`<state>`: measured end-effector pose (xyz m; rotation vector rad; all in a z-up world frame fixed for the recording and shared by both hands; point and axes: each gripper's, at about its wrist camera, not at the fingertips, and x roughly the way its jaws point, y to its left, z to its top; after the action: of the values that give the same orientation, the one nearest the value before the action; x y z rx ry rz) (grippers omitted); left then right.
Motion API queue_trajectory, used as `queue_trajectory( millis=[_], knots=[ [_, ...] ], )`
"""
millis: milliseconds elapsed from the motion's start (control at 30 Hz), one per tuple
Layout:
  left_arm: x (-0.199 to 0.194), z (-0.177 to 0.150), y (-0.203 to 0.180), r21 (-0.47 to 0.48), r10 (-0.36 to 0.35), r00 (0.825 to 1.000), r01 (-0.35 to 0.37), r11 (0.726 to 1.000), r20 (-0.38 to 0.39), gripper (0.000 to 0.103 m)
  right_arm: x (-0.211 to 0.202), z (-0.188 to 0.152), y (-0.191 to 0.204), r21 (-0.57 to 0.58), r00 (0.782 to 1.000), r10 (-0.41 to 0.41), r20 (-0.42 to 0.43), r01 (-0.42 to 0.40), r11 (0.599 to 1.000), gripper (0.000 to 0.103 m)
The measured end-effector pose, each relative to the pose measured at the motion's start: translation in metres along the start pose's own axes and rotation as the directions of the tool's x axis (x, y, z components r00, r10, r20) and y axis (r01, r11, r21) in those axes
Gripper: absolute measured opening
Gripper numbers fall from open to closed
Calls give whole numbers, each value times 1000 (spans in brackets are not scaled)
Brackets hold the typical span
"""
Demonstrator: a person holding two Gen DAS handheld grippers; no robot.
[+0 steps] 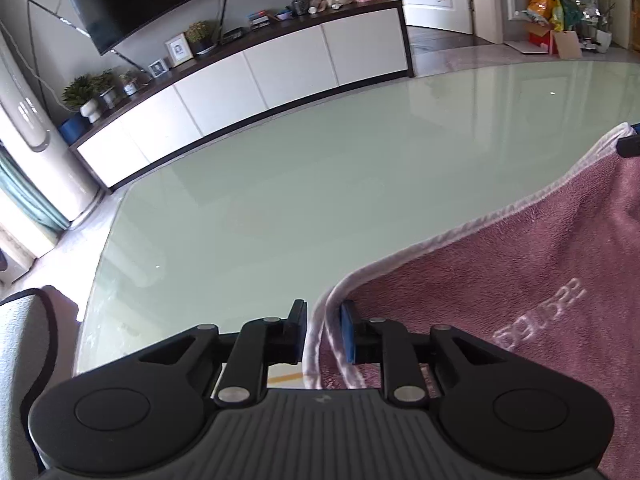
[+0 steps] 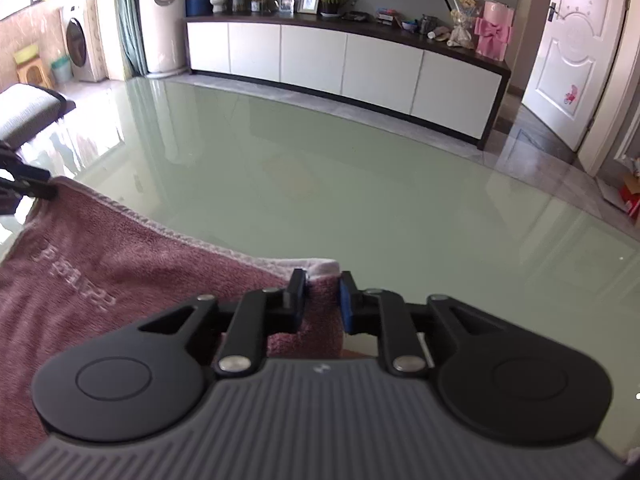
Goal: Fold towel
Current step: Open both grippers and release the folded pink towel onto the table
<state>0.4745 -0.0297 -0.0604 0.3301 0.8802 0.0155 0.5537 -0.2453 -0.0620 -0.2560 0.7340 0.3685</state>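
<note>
A pink towel (image 1: 520, 280) with a white hem and embroidered lettering hangs stretched between my two grippers above the glass table (image 1: 300, 200). My left gripper (image 1: 323, 332) is shut on the towel's left corner, with the hem between its pads. My right gripper (image 2: 322, 300) is shut on the towel's (image 2: 120, 272) right corner. The right gripper's fingertip shows at the right edge of the left wrist view (image 1: 630, 145). The left gripper's tip shows at the left edge of the right wrist view (image 2: 28, 188).
The pale green glass table (image 2: 360, 200) spreads ahead of both grippers. A long white cabinet (image 2: 344, 60) with plants and frames stands beyond it. A grey chair cushion (image 2: 24, 108) is at the left. A white door (image 2: 572, 48) is at the right.
</note>
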Motion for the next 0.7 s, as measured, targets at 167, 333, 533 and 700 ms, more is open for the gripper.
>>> queue_trajectory(
  millis=[167, 333, 533, 700],
  knots=[
    [-24, -8, 14, -19, 10, 1000, -10, 1000, 6, 28, -19, 1, 4, -10, 999, -23, 27, 23, 1000, 34],
    [-58, -32, 21, -54, -24, 1000, 25, 998, 17, 33, -47, -6, 14, -53, 999, -19, 30, 21, 998, 42],
    [-97, -77, 13, -57, -35, 999, 34, 998, -13, 33, -93, -36, 30, -80, 1000, 6, 21, -5, 997, 46],
    [-128, -114, 5, -100, -79, 997, 76, 992, -25, 34, -132, -66, 51, -81, 999, 41, 14, -40, 996, 49]
  ],
)
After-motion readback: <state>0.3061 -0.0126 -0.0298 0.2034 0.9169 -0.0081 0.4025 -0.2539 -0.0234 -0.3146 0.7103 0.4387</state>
